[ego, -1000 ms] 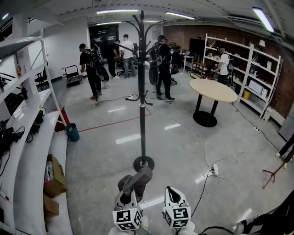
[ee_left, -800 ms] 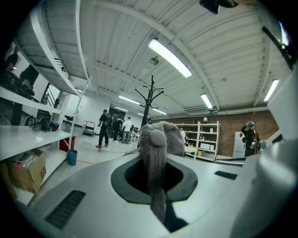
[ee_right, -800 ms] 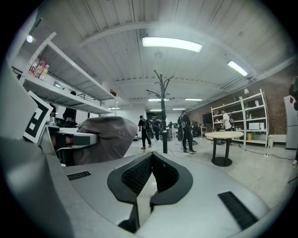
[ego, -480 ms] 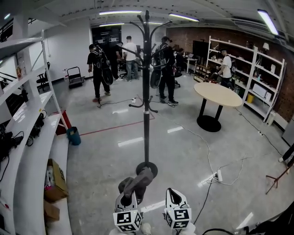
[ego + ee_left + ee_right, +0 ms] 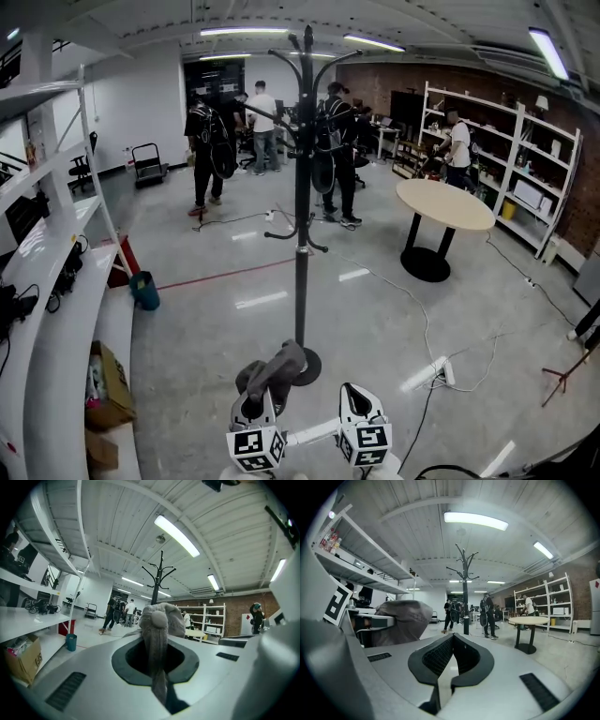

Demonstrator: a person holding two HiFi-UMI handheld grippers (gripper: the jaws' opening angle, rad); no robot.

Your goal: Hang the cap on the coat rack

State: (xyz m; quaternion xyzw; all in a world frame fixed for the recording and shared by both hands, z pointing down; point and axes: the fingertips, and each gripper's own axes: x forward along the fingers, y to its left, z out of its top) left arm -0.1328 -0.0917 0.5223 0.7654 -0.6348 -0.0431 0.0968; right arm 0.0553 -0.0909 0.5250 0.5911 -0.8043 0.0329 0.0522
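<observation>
A tall black coat rack (image 5: 302, 216) stands straight ahead, with curved hooks at its top and its round base just beyond my grippers. My left gripper (image 5: 255, 405) is shut on a grey cap (image 5: 272, 370), which sticks up and forward from the jaws. In the left gripper view the cap (image 5: 161, 620) is pinched between the jaws and hides the lower part of the rack (image 5: 161, 581) behind it. My right gripper (image 5: 354, 398) is beside it, shut and holding nothing. In the right gripper view the cap (image 5: 401, 620) shows at the left and the rack (image 5: 465, 592) stands ahead.
White shelving (image 5: 56, 309) with a cardboard box (image 5: 108, 384) runs along the left. A round table (image 5: 445, 204) and more shelves (image 5: 511, 159) are at the right. Cables and a power strip (image 5: 439, 372) lie on the floor to the right. Several people (image 5: 328, 141) stand behind the rack.
The view has moved towards the coat rack, whose base now lies just beyond the cap. Both grippers keep their places in the view, and the left still holds the cap.
</observation>
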